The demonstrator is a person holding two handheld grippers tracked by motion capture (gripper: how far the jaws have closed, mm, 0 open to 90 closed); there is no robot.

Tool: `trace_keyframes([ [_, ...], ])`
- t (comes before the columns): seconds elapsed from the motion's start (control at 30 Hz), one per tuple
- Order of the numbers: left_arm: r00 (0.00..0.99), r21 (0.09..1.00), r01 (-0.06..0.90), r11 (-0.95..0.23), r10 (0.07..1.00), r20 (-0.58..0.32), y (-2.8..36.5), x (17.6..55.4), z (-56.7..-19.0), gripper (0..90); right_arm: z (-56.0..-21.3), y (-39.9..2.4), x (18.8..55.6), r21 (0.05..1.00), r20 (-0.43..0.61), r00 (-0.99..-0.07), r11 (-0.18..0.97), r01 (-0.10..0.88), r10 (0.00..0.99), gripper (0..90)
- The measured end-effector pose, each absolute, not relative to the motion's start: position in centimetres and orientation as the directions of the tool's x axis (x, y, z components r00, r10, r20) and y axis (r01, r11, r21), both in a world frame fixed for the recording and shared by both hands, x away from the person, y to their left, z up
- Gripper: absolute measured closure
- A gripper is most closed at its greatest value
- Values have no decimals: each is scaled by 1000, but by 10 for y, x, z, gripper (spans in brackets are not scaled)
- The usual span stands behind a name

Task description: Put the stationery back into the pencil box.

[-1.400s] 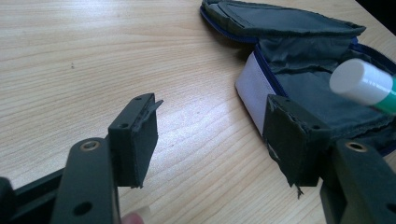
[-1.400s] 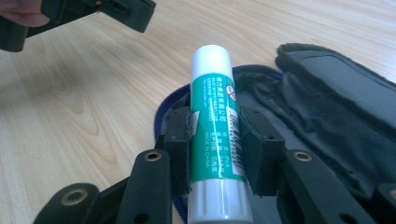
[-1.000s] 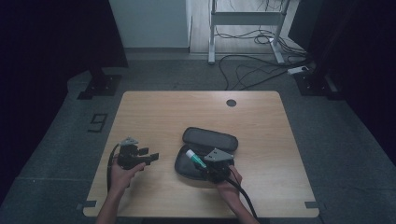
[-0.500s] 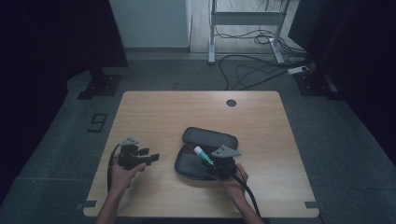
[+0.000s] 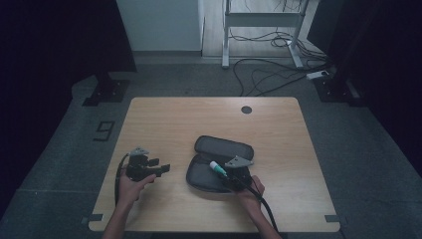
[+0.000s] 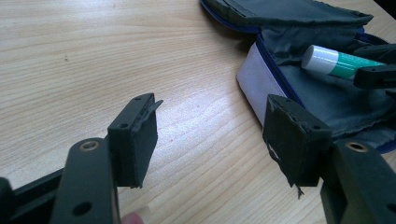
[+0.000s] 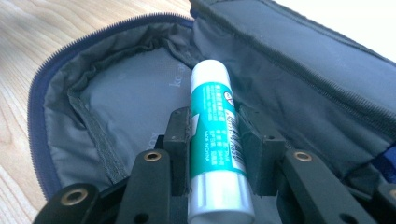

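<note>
A dark pencil case [image 5: 221, 158] lies unzipped and spread open on the wooden table, its grey lining [image 7: 126, 107] facing up. My right gripper [image 7: 214, 140] is shut on a glue stick [image 7: 214, 135] with a teal label and white cap, holding it just over the case's open half. From above, the glue stick [image 5: 217, 169] points up-left out of my right gripper [image 5: 225, 175]. My left gripper [image 5: 161, 168] rests low over the table to the left of the case, jaws open and empty [image 6: 210, 140]. The left gripper view also catches the case [image 6: 299, 70] and the glue stick [image 6: 341, 63].
The table [image 5: 179, 124] has a small round cable hole [image 5: 246, 109] near its far edge. Beyond it are a desk frame [image 5: 263, 30] and loose cables [image 5: 271, 79] on the floor. A dark stand base [image 5: 107, 89] sits at the far left.
My right gripper has carried the glue stick a little toward the far side and down, lower into the open case. The left gripper has stayed put.
</note>
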State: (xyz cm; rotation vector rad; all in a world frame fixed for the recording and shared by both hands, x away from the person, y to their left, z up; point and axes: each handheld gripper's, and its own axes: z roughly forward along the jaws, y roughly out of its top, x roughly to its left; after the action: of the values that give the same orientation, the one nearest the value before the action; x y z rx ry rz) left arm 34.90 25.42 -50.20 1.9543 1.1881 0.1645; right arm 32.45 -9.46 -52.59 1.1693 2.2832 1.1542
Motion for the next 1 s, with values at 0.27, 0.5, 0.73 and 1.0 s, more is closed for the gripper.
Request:
trace_keyframes([
  [0.27, 552, 700, 679, -221, 783, -288, 253, 349, -502, 355, -528, -90, 323, 767, 32, -621, 379, 517, 783, 635],
  [0.5, 552, 701, 678, -221, 784, -286, 252, 349, -502, 355, -527, -89, 322, 769, 8, -606, 382, 512, 795, 541],
  [0.73, 552, 704, 676, -218, 782, -288, 252, 347, -502, 354, -520, -93, 322, 794, 61, -605, 328, 511, 794, 453],
  [1.0, 532, 712, 676, -191, 795, -292, 259, 338, -499, 355, -511, -91, 321, 829, 105, -617, 274, 487, 780, 411],
])
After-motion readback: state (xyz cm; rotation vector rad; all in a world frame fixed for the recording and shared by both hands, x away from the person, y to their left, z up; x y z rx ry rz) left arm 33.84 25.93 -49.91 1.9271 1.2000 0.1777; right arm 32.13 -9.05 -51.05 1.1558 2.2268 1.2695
